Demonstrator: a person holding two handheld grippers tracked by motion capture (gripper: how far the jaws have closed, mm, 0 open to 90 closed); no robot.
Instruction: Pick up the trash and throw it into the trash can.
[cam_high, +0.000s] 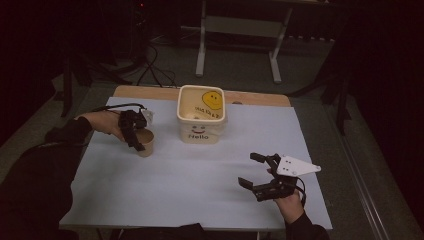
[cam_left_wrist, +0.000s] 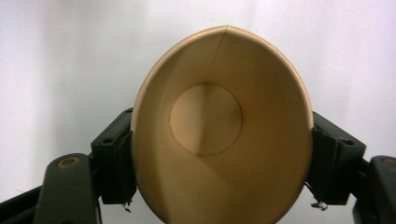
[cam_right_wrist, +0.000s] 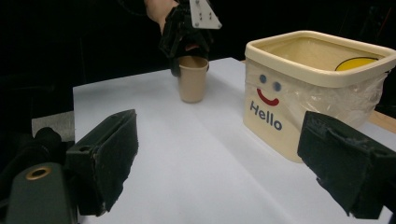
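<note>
The left claw (cam_high: 136, 134) squeezes the rim of the paper cup (cam_high: 145, 142) on the table (cam_high: 165, 185), near the tub (cam_high: 201, 114). The right claw (cam_high: 252, 170) is wide apart and holds nothing.

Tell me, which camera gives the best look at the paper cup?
The left gripper view: the paper cup looms close, squeezed oval between the left tool's pads, its inside bare. The high view and right gripper view show it small, standing on the table.
</note>
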